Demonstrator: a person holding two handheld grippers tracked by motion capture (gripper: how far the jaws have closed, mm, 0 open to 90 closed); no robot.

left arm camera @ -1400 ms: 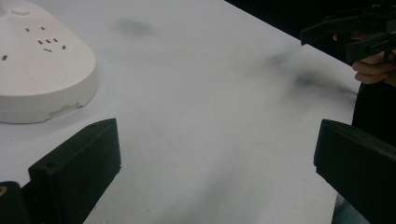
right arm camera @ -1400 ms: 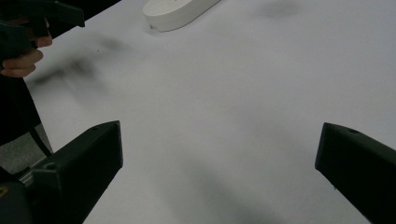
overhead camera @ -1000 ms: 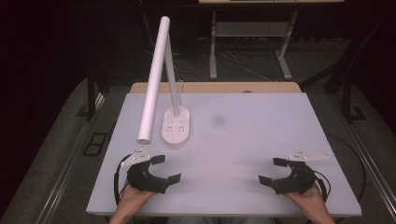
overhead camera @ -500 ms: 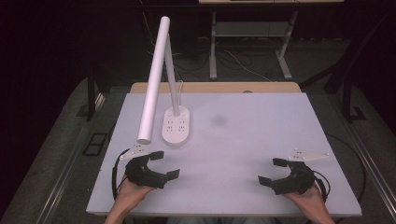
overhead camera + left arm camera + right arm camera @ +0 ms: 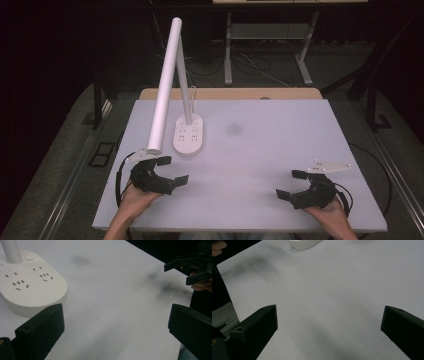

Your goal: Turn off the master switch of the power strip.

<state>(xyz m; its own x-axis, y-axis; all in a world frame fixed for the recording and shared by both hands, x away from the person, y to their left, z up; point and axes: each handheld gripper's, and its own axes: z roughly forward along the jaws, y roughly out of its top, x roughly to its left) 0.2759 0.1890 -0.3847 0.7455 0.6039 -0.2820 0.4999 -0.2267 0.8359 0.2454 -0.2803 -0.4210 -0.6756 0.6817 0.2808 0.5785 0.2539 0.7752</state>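
Lamp base (image 5: 189, 135) just beyond left hand-held gripper (image 5: 172, 170) (jaws apart).

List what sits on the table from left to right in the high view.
Left gripper → white lamp base with sockets → faint dark smudge → right gripper.
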